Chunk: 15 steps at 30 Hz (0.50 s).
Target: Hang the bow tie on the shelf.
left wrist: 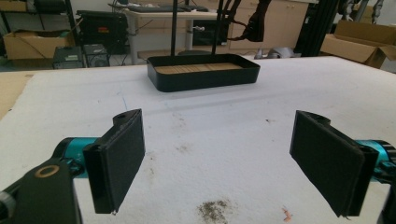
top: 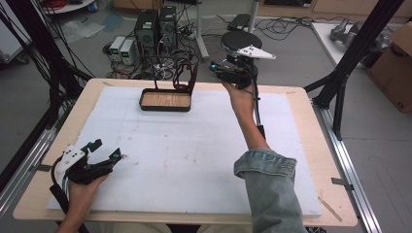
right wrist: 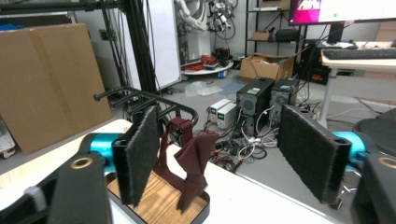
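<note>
A black tray (top: 165, 108) with a wooden floor stands at the far middle of the white mat (top: 194, 155). A black wire rack (top: 158, 73) rises over it, and a dark red cloth (top: 194, 75) hangs from the rack's right end. My right gripper (top: 217, 70) hovers just right of the cloth, above the table's far edge, open with nothing between its pads. In the right gripper view the cloth (right wrist: 194, 158) hangs beyond the open right gripper (right wrist: 224, 151), its lower end over the tray (right wrist: 156, 200). My left gripper (top: 106, 149) rests open and empty at the near left; its own view has the left gripper (left wrist: 229, 158) facing the tray (left wrist: 203, 79).
The mat covers a wooden table (top: 311, 145). Black frame posts (top: 354, 53) stand at the right and left corners. Computer towers (top: 155, 29), cables and a black stool (top: 241, 40) sit on the floor beyond the far edge. A cardboard box (top: 396, 68) is at far right.
</note>
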{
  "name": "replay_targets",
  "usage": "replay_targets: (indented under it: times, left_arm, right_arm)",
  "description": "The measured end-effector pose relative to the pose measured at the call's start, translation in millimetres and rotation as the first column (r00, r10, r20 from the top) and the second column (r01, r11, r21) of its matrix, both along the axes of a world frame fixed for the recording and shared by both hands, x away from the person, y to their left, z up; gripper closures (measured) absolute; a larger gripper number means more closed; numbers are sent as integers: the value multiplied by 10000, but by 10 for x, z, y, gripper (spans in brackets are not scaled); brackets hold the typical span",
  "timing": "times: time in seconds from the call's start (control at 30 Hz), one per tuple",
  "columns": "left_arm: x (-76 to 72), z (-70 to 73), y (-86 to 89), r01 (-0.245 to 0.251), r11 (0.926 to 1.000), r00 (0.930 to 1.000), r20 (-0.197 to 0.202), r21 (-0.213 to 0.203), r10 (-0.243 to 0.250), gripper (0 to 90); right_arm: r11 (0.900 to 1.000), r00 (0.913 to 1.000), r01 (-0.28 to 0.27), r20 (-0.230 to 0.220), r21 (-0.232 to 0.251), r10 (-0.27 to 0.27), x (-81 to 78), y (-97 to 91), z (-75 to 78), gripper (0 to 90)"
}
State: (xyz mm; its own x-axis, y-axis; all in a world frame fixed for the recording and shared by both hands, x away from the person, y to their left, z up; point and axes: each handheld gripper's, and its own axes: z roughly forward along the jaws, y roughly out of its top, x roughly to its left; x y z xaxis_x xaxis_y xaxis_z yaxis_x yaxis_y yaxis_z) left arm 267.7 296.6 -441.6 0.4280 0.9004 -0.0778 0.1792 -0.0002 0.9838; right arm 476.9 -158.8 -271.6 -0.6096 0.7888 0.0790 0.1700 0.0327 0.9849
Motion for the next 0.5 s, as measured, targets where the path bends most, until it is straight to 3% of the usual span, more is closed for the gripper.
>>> replay_targets:
  times: [0.27, 0.37, 0.5]
  left_arm:
    - [-9, -2, -4, -34, 10000, 10000, 19, 46, 34, 183]
    - [-7, -3, -7, -25, 10000, 10000, -19, 74, 26, 183]
    - [-3, -11, -18, -13, 9999, 10000, -68, 138, 14, 183]
  right_arm:
    - [9998, 9997, 175, 196, 65, -176, -196, -198, 146, 209]
    - [9995, 9983, 284, 510, 160, -292, -316, -306, 162, 198]
    - [9986, 9984, 406, 375, 344, -419, -418, -430, 151, 148]
